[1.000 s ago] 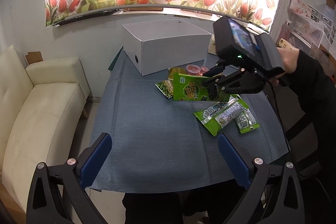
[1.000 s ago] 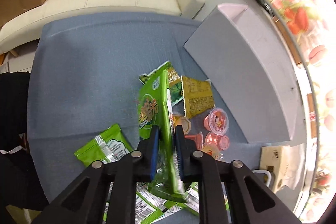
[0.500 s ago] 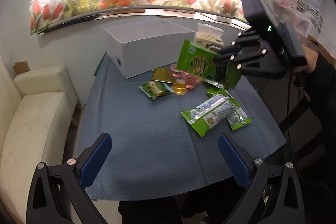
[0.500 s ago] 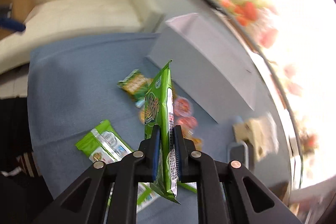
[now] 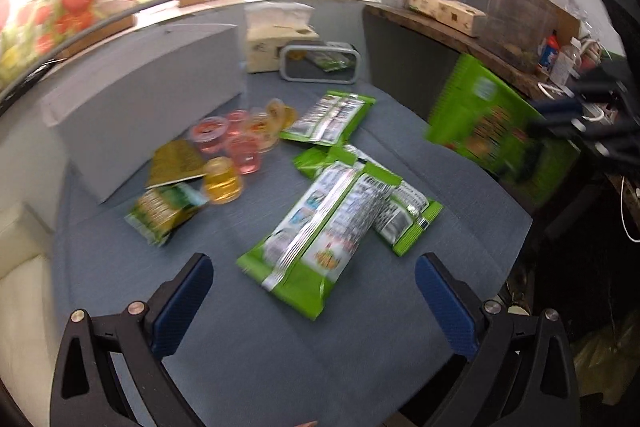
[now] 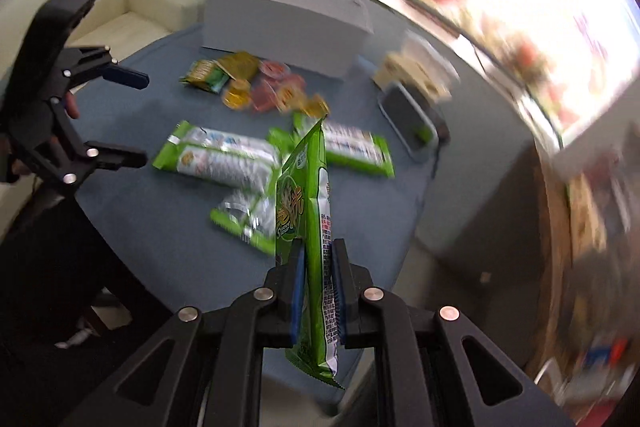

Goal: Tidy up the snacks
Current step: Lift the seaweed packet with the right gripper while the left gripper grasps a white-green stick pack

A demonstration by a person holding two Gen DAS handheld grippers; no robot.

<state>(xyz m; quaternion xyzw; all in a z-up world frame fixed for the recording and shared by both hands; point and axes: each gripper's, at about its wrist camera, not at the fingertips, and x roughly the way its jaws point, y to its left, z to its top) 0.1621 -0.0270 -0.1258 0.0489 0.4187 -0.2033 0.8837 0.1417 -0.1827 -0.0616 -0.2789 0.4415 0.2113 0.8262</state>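
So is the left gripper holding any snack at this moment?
No, the left gripper is open with nothing between its fingers, hovering above the green packets on the table.

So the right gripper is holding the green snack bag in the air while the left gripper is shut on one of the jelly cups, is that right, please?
Not quite: the left gripper is open and holds nothing, as the left wrist view shows; the jelly cups lie on the table beyond it. The rest stands: the right gripper is shut on the green snack bag, held in the air.
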